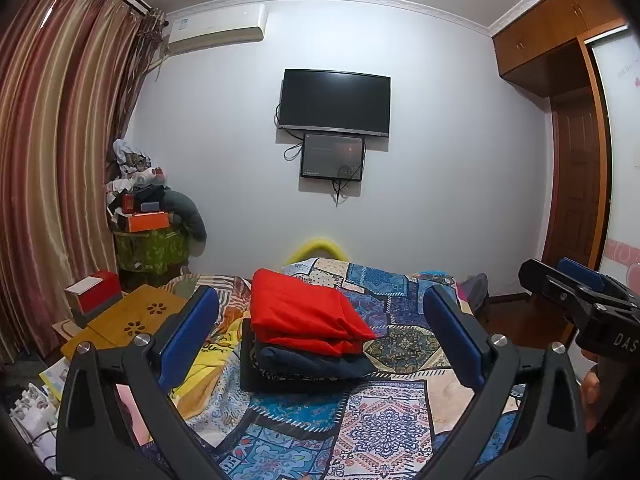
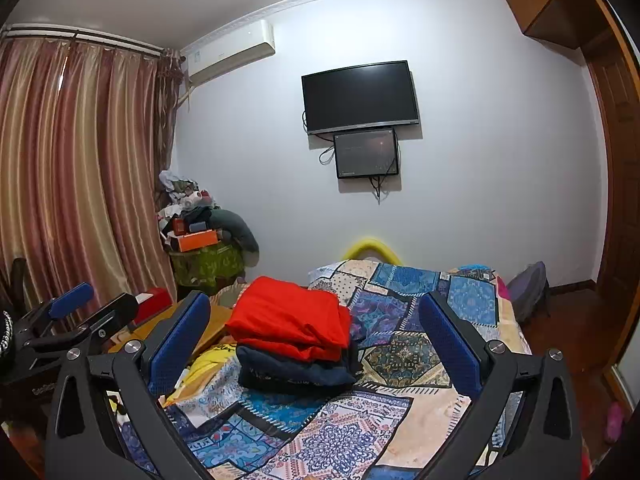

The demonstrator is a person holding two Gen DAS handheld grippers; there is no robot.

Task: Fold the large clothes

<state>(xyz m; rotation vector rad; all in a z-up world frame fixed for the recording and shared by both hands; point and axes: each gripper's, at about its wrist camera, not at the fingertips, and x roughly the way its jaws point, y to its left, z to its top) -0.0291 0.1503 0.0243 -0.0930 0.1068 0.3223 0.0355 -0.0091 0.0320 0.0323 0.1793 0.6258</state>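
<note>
A folded red garment [image 1: 304, 312] lies on top of a folded dark navy garment [image 1: 316, 364] in a stack on the patchwork bedspread [image 1: 384, 420]. The stack also shows in the right wrist view, red [image 2: 292, 320] over navy [image 2: 292, 372]. My left gripper [image 1: 320, 320] is open and empty, held above the bed short of the stack. My right gripper [image 2: 316, 320] is open and empty too, also short of the stack. The right gripper shows at the right edge of the left wrist view [image 1: 580, 292]; the left gripper shows at the left edge of the right wrist view [image 2: 80, 312].
A wooden lap desk [image 1: 128, 320] with a red-and-white box [image 1: 94, 292] sits at the bed's left. A yellow cloth [image 1: 208, 364] lies beside the stack. Cluttered boxes [image 1: 148, 216] stand in the corner by the curtain [image 1: 52, 160]. A TV [image 1: 334, 100] hangs on the far wall.
</note>
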